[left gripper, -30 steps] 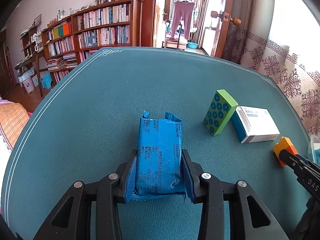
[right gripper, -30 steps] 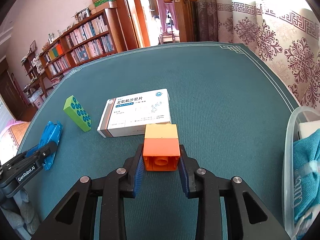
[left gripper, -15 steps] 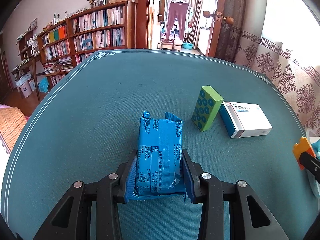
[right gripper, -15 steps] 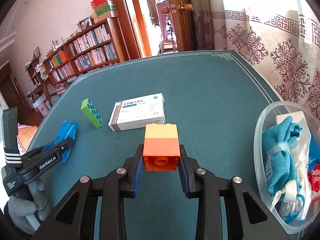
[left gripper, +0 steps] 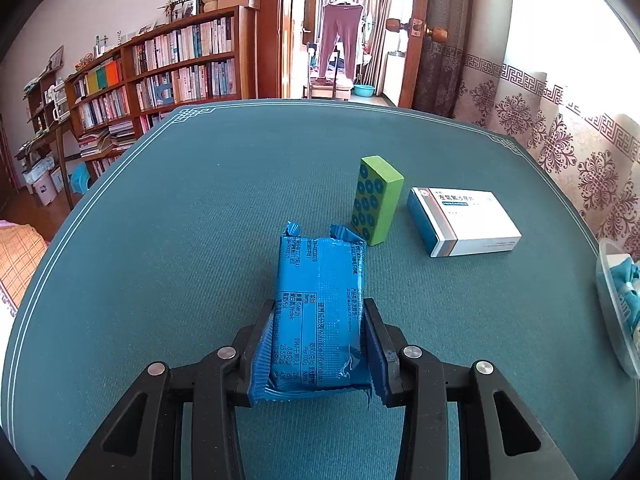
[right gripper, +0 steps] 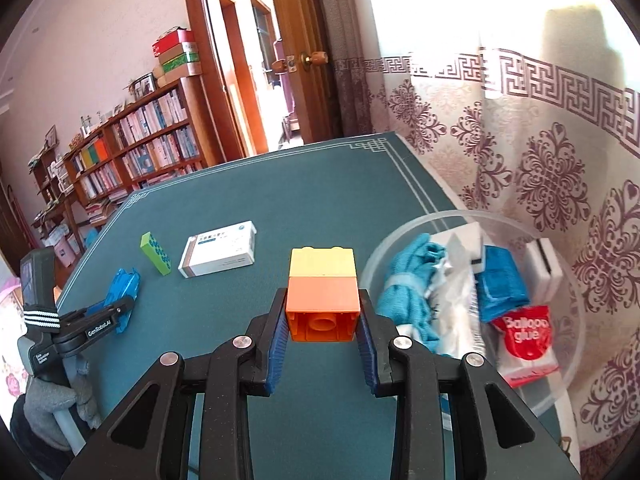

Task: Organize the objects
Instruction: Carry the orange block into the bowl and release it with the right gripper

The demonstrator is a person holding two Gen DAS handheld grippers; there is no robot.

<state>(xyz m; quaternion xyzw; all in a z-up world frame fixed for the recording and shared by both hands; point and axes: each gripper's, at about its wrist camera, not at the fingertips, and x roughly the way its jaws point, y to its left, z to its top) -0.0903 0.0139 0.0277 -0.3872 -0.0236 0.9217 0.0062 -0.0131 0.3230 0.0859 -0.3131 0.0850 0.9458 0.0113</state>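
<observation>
1. The left gripper [left gripper: 320, 340] is clamping a crinkly blue foil snack packet [left gripper: 320, 312] between its blue ribbed pads; the packet's long axis is running straight ahead along the fingers, its torn end pointing toward the far edge of the table.
2. The right gripper [right gripper: 323, 334] is gripping a glossy two-tone plastic building block, orange below and yellow on top [right gripper: 322, 294], with its fingers pressed on the orange half; the hollow underside is facing the camera and the studded yellow end is pointing away.
3. The teal felt-covered table with white border lines [left gripper: 200, 208] is carrying a green rectangular block printed with blue circles [left gripper: 376, 200], which is standing on a long edge, just left of a flat white-and-blue cardboard medicine box [left gripper: 464, 220], lying near the right edge.
4. A clear round plastic tub [right gripper: 568, 380] is sitting by the right edge, just right of the held block, and is containing teal cloth, a white packet and a red-and-white pouch.
5. A grey-gloved hand [right gripper: 52, 400] is holding the left gripper's handle.
</observation>
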